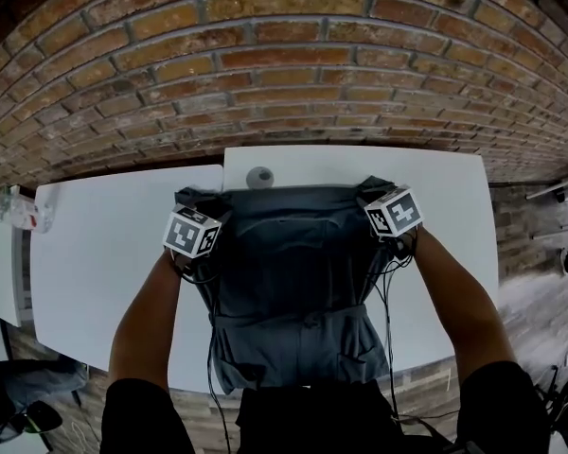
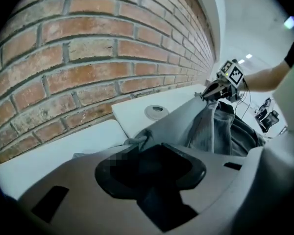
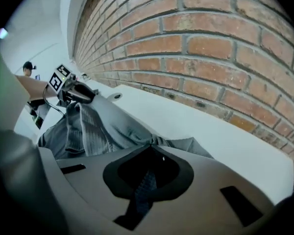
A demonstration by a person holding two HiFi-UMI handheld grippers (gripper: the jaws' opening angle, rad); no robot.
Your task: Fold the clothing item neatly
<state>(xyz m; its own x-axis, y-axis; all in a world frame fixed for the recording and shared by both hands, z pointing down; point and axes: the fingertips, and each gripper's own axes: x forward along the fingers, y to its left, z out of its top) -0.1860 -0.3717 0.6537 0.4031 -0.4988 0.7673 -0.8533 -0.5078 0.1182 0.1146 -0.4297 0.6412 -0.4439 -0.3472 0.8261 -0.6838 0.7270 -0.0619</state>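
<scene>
Two corners of the grey garment (image 1: 293, 272), at the white table's (image 1: 104, 253) far side, were pinched tight by the left gripper (image 2: 137, 142) and right gripper (image 3: 151, 142); we judged no fold made yet.

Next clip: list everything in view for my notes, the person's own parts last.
garment: one, grey, spread on the tables, near end over the edge
tables: at least two, white, against the wall
disc: one, grey, on the table beyond the garment
wall: one, red brick, behind the tables
cables: several, black, trailing from the claws
left claw: one, grey, shut on garment's far left corner
right claw: one, grey, shut on far right corner
arms: two, bare, flanking the garment
</scene>
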